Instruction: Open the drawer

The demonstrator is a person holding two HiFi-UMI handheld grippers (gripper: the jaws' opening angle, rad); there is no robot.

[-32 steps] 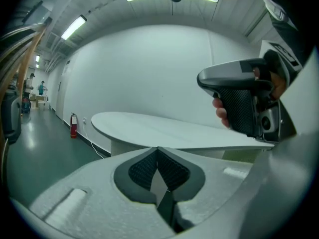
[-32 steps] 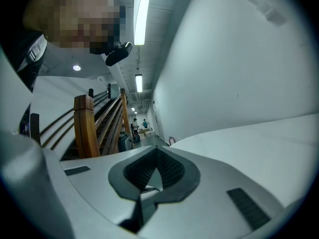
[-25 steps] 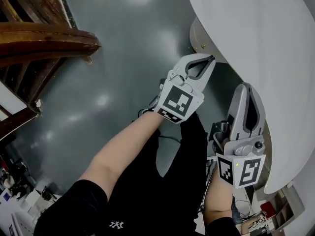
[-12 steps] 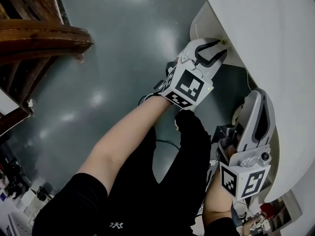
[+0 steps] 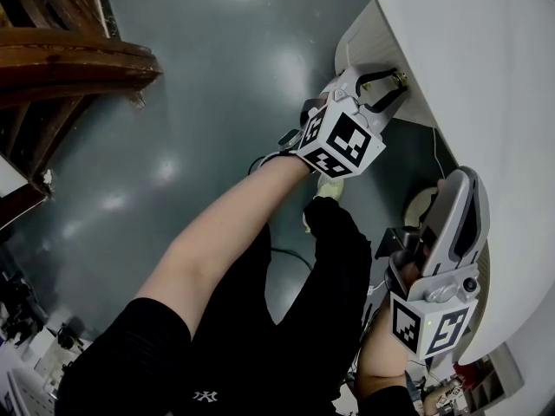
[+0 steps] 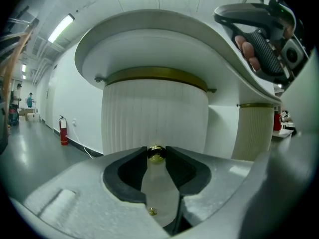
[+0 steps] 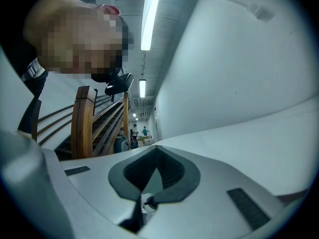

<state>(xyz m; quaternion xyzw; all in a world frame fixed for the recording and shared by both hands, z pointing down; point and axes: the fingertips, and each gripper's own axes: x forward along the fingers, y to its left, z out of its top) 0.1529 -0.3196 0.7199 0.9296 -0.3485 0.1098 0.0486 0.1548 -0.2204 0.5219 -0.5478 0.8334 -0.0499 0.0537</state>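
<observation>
Grey polished floor (image 5: 199,76) under a white curved counter (image 5: 486,59): lining up on the drawer knob.

At the counter's underside, the left gripper (image 5: 381,89) has just been opening its jaws, and they now stand wide. The small brass knob (image 6: 156,154) sits between their tips without seeming to be pinched. That knob stands out from the ribbed white drawer front (image 6: 154,108), which looks fully shut. The right gripper (image 5: 464,189) hangs beside the counter edge with its tips together and nothing in them. The approach looks finished. Next the left jaws likely need to close firmly on the knob, then pull straight back without slipping off it.
</observation>
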